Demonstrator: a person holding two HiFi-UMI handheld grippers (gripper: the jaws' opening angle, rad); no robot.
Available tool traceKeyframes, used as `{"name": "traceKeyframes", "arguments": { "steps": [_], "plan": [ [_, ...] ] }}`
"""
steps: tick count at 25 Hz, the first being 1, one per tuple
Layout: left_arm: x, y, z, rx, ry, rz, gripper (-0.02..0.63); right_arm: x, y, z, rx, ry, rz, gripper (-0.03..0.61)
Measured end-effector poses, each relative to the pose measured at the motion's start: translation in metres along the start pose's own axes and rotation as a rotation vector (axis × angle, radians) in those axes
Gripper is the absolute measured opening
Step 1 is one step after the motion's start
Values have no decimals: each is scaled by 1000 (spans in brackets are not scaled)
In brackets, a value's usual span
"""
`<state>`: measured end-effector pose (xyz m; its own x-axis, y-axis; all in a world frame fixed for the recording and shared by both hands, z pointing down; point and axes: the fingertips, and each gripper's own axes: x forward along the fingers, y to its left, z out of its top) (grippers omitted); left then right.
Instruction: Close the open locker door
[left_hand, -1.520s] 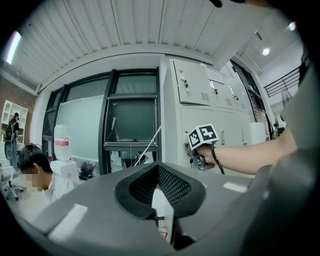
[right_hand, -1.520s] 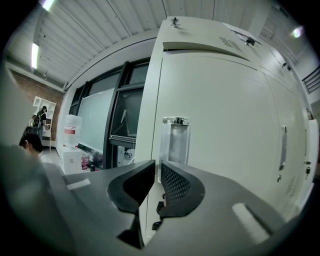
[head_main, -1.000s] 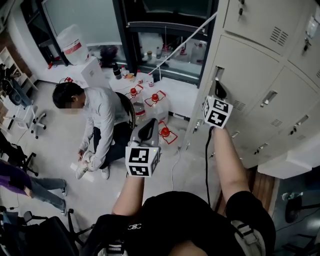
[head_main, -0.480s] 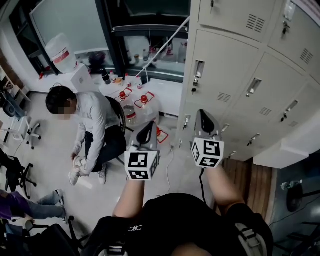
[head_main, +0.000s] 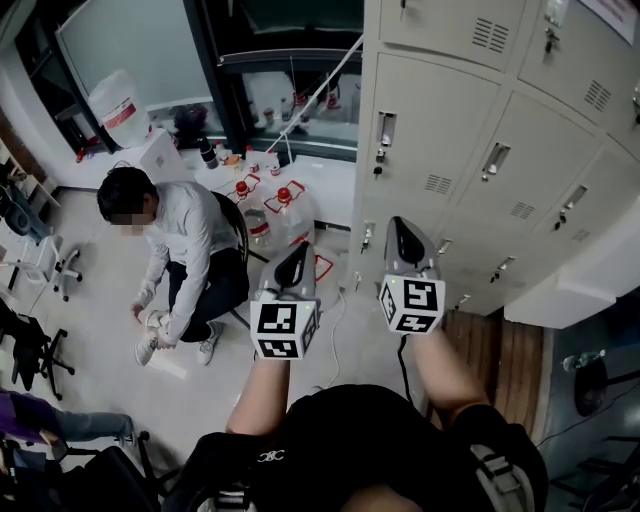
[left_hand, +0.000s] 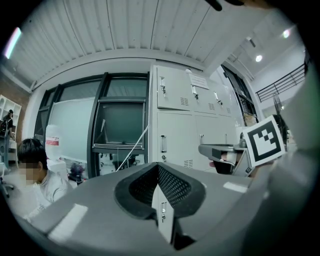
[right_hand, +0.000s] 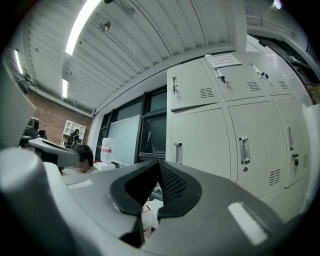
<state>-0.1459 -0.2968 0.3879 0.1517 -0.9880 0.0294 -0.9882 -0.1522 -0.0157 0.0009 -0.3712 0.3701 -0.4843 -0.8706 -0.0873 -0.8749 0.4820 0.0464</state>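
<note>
- Head view looks down on a bank of pale grey metal lockers (head_main: 520, 150) at the upper right. The grey locker door with the upright silver handle (head_main: 430, 130) in its left column lies flush with its neighbours, as does every other door I can see.
- Left of the lockers, a seated person in a white shirt (head_main: 190, 240) bends towards the floor. This person is well apart from both my claws.
- Clear plastic water jugs with red caps (head_main: 285, 205) stand on the floor between that person and the lockers, below a dark-framed window (head_main: 290, 60).
- A thin white cord (head_main: 325, 85) runs slantwise from the jugs up towards the lockers' top corner.
- A large clear water bottle with a red label (head_main: 120, 100) sits at the far left.
- Nothing stands between my claws and the locker front.
- My left claw (head_main: 298, 250) has its jaws together on nothing. Its own view (left_hand: 158, 167) shows the tips meeting, with the lockers (left_hand: 175, 130) behind.
- My right claw (head_main: 400, 225) is likewise pressed closed and empty (right_hand: 159, 165). It faces the lockers (right_hand: 210, 135) without touching them.
- Both my forearms reach forward side by side. The right claw is the nearer to the lockers, and the left one is over the grey floor (head_main: 110, 370).
</note>
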Motion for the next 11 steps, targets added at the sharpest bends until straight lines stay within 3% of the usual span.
{"name": "traceKeyframes", "arguments": {
  "steps": [11],
  "plan": [
    [-13, -6, 0, 1, 5, 2, 0, -11, 9, 3, 36, -4, 53, 9]
  ]
}}
